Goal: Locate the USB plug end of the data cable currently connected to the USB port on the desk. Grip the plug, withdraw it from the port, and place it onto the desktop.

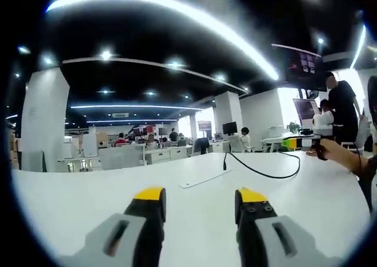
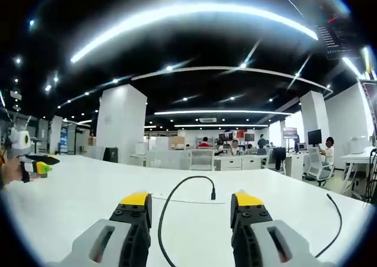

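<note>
Yellow-tipped and grey-bodied, the two jaws of my left gripper [image 1: 200,199] stand apart with nothing between them, over bare white counter [image 1: 88,202]. My right gripper [image 2: 191,202] shows the same: two yellow-capped jaws spread wide, gripping nothing.

Ahead of the right jaws a thin black data cable [image 2: 166,205] arcs up from the near edge and bends over to a small dark plug end [image 2: 212,193], which hangs just above the counter surface between my jaw tips as I look at it; whether it sits in a port I cannot make out. A second black cable strand [image 2: 336,223] runs off at the right and is cut off by the view's edge.

In the left gripper view the cable [image 1: 265,172] curves across the counter to its plug [image 1: 224,161], just beside a flat white rectangular plate [image 1: 203,178] lying flush on the top. My right gripper comes in at the far right there, partly cut off.

Open counter surrounds both pairs of jaws on every side. Beyond the far edge is an office with white pillars, desks and several seated people, too small to count.
</note>
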`<state>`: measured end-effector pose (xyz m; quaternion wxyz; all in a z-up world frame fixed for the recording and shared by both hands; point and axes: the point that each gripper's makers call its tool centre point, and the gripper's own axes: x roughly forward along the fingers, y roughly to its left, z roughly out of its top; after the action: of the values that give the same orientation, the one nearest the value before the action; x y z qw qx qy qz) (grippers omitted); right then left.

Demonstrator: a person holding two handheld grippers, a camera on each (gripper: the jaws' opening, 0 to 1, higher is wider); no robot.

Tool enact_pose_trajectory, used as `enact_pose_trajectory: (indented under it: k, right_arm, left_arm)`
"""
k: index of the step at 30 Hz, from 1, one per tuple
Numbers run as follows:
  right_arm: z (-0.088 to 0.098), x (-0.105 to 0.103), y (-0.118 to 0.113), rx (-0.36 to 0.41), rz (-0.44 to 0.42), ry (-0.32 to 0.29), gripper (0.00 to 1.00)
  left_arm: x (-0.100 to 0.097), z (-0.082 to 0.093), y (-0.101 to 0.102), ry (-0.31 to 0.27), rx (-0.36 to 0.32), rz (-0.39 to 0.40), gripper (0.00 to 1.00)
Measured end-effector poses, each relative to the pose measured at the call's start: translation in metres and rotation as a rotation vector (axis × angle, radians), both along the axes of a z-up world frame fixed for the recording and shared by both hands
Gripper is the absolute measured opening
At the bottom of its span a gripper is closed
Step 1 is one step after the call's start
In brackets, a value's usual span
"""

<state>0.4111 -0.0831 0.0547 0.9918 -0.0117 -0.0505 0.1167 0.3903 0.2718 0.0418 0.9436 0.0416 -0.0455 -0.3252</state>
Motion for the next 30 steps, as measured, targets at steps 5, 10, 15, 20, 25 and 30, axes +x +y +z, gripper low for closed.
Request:
enact_pose_trajectory:
  k: [5, 10, 15, 20, 25, 30]
  right_arm:
    - [0.000, 0.010, 0.000, 0.002, 0.011, 0.016, 0.54]
    - [-0.002, 0.021, 0.001, -0.003, 0.014, 0.029, 0.53]
    - [-0.006, 0.031, -0.003, -0.016, 0.004, 0.053, 0.53]
    - [-0.007, 0.039, -0.009, -0.030, -0.013, 0.065, 0.52]
    - [-0.010, 0.045, -0.012, -0.036, -0.017, 0.075, 0.51]
    - [-0.010, 0.053, -0.014, -0.087, -0.031, 0.065, 0.49]
  left_arm:
    - [0.010, -0.004, -0.006, 0.028, 0.002, -0.011, 0.47]
    - [0.021, -0.007, -0.011, 0.040, 0.021, -0.016, 0.47]
    - [0.034, -0.009, -0.013, 0.066, 0.016, -0.030, 0.47]
    - [0.045, -0.005, -0.012, 0.056, 0.026, -0.028, 0.47]
    - [0.055, -0.004, -0.016, 0.034, 0.048, -0.031, 0.47]
    - [0.064, -0.010, -0.023, 0.053, 0.037, -0.046, 0.47]
